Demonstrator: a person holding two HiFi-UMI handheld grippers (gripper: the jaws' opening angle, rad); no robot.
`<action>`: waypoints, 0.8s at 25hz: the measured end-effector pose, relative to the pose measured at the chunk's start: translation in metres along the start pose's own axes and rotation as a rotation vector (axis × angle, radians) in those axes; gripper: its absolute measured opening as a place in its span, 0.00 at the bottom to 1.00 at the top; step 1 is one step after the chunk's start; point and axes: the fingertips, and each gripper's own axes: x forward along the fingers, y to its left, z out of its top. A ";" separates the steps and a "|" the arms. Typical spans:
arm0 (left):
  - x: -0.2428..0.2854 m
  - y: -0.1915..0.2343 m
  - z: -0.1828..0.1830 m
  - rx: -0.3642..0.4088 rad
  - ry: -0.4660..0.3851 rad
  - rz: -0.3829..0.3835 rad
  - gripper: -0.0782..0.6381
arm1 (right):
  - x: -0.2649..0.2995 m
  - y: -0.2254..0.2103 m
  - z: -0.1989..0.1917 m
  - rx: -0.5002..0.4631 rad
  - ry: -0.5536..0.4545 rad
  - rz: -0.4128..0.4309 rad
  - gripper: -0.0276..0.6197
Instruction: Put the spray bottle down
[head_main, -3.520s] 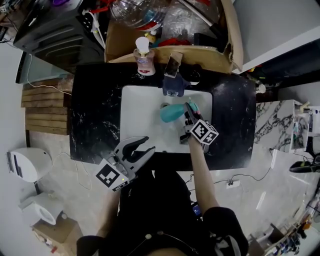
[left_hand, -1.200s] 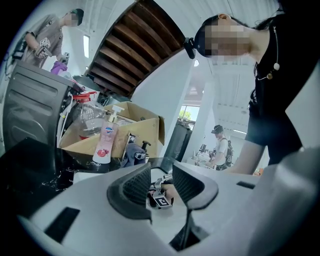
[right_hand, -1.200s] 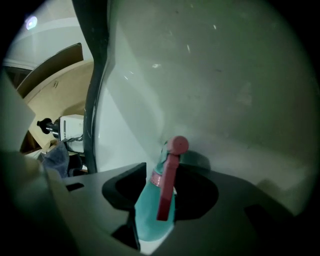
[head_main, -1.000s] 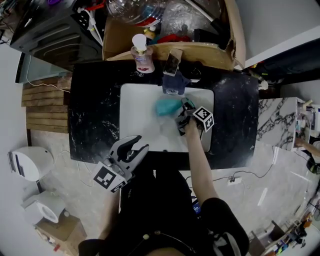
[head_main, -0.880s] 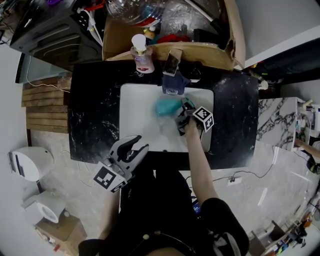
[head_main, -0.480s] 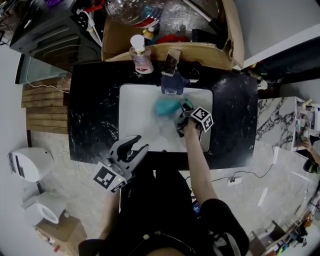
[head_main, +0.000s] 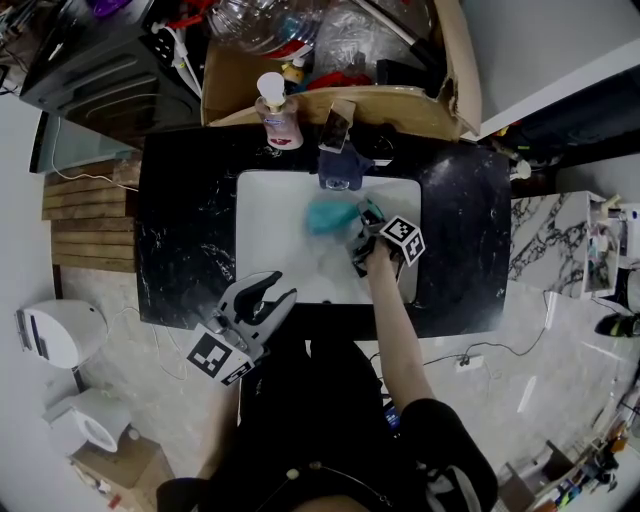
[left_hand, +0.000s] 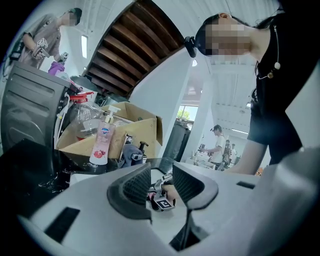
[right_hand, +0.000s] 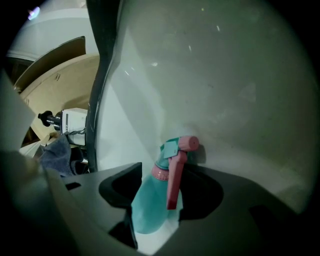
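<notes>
The teal spray bottle (head_main: 326, 216) with a pink trigger lies in the white sink basin (head_main: 272, 240), near the tap end. In the right gripper view the spray bottle (right_hand: 150, 207) sits between the two jaws, its nozzle toward the basin wall. My right gripper (head_main: 360, 226) (right_hand: 170, 181) reaches down into the basin; its jaws have just been opening, and they stand wide around the bottle. My left gripper (head_main: 284, 292) (left_hand: 161, 183) hangs open over the counter's front edge with nothing between its jaws.
Around the basin runs a black marble counter (head_main: 190, 230). A pink soap pump bottle (head_main: 272, 112), a tap with a dark cloth (head_main: 338, 168) and a full cardboard box (head_main: 440, 95) stand behind the basin. People stand in the background of the left gripper view.
Since the earliest frame my right gripper has carried the bottle a little up and left, toward the tap. Over the last second both grippers and the bottle stay put.
</notes>
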 end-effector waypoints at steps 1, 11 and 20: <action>0.000 0.000 0.000 0.000 -0.001 -0.001 0.28 | -0.001 0.000 0.000 -0.004 -0.001 0.002 0.39; -0.001 -0.003 0.002 0.004 -0.008 -0.014 0.28 | -0.009 0.001 -0.003 -0.001 -0.002 0.003 0.39; -0.005 -0.004 0.003 0.008 -0.013 -0.011 0.28 | -0.011 -0.004 0.003 0.021 -0.027 -0.003 0.39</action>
